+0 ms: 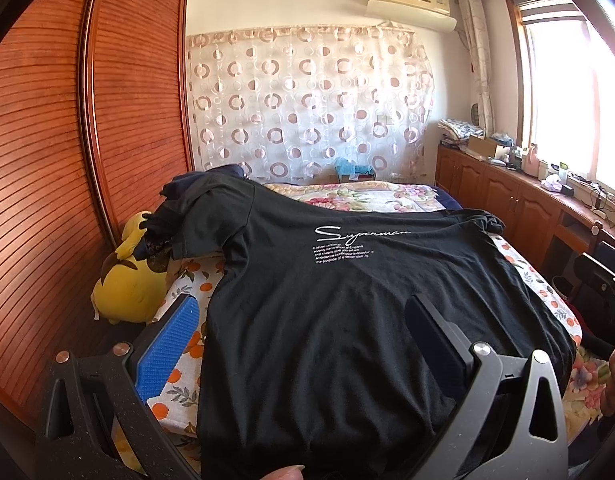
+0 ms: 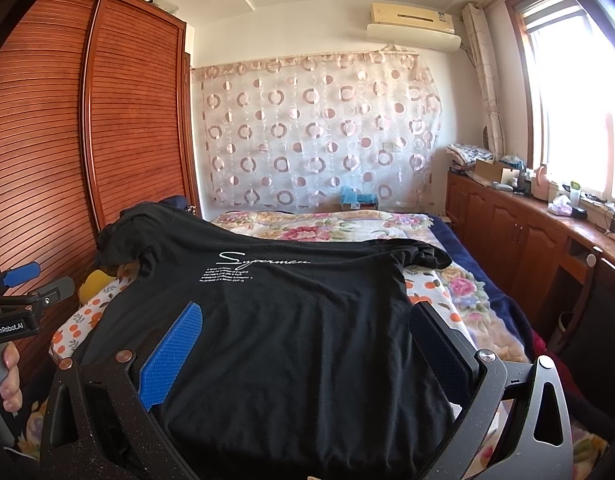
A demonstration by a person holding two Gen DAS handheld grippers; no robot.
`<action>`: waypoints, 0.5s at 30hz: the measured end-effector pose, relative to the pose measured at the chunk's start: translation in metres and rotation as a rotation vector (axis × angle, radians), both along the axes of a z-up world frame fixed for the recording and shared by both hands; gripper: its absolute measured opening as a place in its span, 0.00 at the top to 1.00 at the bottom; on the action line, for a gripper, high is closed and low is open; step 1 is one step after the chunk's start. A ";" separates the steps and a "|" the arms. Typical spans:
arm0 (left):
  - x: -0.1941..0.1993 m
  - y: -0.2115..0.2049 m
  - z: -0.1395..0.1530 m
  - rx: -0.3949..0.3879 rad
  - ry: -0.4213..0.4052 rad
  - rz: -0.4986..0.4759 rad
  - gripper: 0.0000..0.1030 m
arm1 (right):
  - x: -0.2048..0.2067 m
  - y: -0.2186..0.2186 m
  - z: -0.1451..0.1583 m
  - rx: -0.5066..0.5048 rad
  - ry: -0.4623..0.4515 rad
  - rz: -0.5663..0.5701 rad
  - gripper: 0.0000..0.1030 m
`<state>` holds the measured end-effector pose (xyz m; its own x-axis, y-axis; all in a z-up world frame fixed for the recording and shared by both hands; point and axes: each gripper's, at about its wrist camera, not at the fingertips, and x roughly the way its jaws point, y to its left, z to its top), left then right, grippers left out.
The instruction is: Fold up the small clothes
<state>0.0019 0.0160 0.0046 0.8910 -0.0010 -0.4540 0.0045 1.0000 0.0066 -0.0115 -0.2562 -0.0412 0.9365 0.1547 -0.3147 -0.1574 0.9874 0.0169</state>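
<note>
Shirt point(image 1: 347, 320) lies spread, print up, on the bed point(image 1: 371, 196). Left gripper point(image 1: 303, 344) and right gripper point(image 2: 307, 352) hover agape over its near hem; pinch corners squarely, then lift evenly.

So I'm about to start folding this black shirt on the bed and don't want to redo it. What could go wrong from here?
The black T-shirt has its left sleeve draped over a pile of dark clothes; pulling it may drag those along. The other sleeve is bunched, so a fold could trap wrinkles. The left gripper and right gripper are both open above the hem; a shallow pinch might let the fabric slip.
</note>
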 end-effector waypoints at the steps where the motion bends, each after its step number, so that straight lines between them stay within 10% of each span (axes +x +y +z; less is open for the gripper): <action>1: 0.003 0.002 -0.002 -0.004 0.007 0.000 0.00 | 0.002 -0.001 0.000 0.004 -0.002 0.001 0.00; 15: 0.062 0.055 -0.040 0.017 0.135 0.014 0.00 | 0.083 0.018 -0.022 -0.034 0.125 0.137 0.00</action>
<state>0.0635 0.0705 -0.0357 0.8216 0.0201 -0.5697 -0.0078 0.9997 0.0240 0.0716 -0.2383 -0.0637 0.8607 0.2654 -0.4345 -0.2890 0.9572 0.0122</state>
